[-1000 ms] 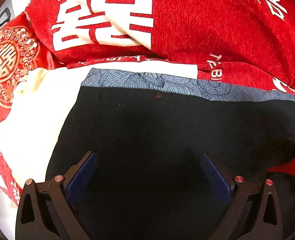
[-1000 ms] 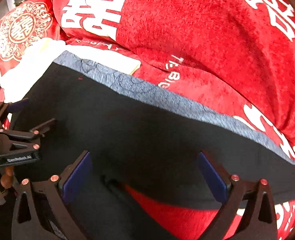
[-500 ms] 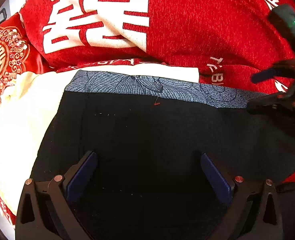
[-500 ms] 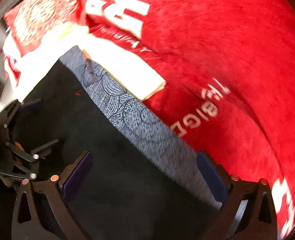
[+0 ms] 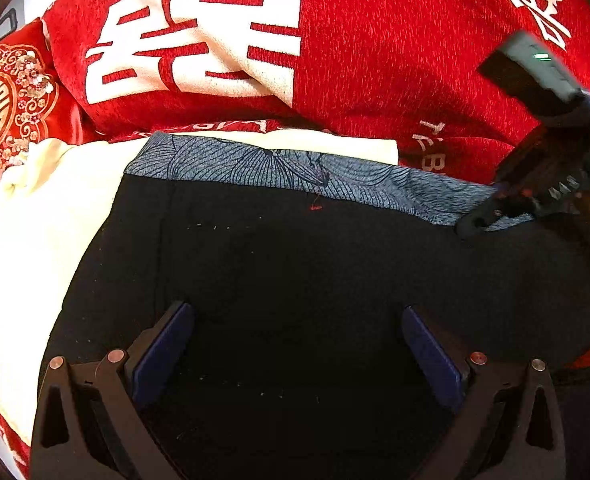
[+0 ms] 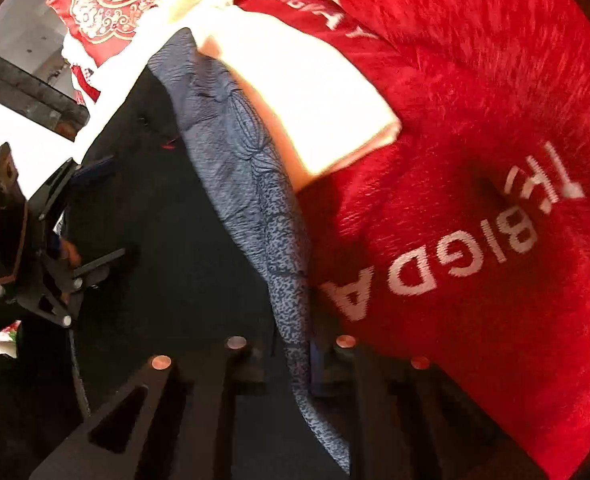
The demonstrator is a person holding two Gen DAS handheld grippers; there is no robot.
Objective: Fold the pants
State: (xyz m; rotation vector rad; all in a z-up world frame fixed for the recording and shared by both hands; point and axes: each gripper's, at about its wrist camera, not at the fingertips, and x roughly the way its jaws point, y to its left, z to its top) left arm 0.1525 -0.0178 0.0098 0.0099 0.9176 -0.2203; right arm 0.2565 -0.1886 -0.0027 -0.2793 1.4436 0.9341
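Right gripper [image 6: 291, 354] pinches the black pants' [image 5: 295, 300] patterned grey waistband [image 5: 295, 168]. Left gripper [image 5: 295, 356] hovers wide open, empty. The thin pinch could slip, dropping the band onto the red blanket [image 6: 475, 160].

The plush red blanket with white lettering [image 6: 475, 160] carries white Latin capitals reading "BIGDA" in the right wrist view, with further letters beside them that cannot be made out. In the left wrist view the same blanket bears large white Chinese double-happiness characters. The red satin cushion with gold embroidery [image 5: 3, 108] shows a double-happiness emblem in a round medallion.
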